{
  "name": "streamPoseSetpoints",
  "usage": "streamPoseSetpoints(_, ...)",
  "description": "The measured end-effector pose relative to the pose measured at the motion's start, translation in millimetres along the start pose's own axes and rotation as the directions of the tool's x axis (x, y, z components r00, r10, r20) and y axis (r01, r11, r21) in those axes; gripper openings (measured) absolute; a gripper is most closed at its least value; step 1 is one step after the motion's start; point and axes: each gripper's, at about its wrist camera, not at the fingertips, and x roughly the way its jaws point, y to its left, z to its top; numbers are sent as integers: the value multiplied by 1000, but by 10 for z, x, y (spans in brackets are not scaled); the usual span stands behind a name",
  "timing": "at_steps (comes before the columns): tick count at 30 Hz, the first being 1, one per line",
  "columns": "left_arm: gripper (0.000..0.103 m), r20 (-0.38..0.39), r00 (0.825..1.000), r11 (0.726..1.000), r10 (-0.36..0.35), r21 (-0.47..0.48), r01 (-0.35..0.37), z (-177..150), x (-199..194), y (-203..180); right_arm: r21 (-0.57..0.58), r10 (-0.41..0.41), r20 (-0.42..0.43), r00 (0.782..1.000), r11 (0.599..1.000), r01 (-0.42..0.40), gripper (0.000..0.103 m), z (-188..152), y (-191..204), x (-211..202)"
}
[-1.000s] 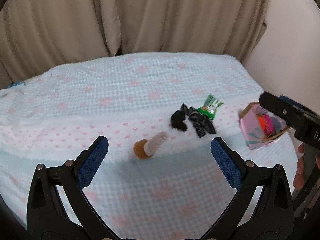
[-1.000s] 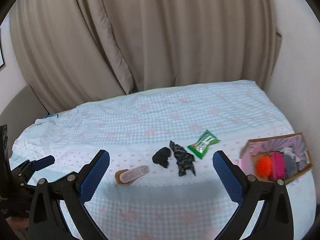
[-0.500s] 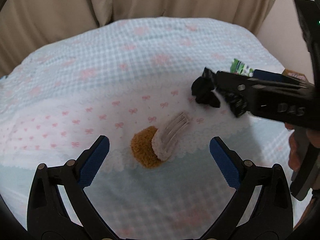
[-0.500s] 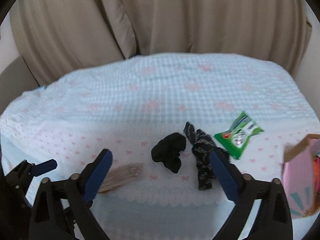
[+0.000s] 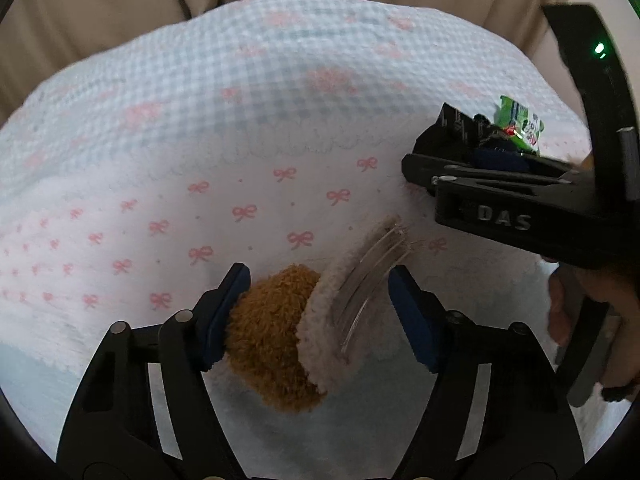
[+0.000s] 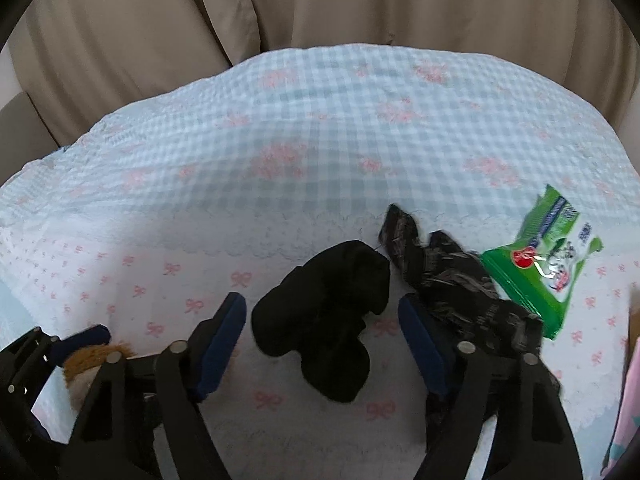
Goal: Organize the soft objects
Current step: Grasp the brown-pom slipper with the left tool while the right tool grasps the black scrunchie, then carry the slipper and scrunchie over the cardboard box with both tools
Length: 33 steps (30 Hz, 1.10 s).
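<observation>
box: only a pink edge shows | left gripper: closing, fuzzy brown toy between, left pad touching | right gripper: closing, black sock between, untouched

I see a bed under a pale blue gingham cover with pink bows. On it lie a brown-and-cream plush piece, a black sock, a black crinkled bag and a green packet.
</observation>
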Motion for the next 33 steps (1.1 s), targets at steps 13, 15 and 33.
streamPoseSetpoints(13, 30, 18, 997, 996, -77, -45, 78, 16, -195, 33, 12, -20, -11, 1000, 1000, 20, 25, 16, -25, 62)
streamPoseSetpoints(15, 28, 24, 996, 995, -84, -60, 86, 29, -240, 45, 17, -16, -1, 1000, 1000, 16, 24, 25, -15, 4)
streamPoseSetpoints(33, 27, 150, 985, 987, -86, -121, 105, 611, -1291, -53, 44, -11, 102, 995, 999, 6, 23, 390, -13, -1152)
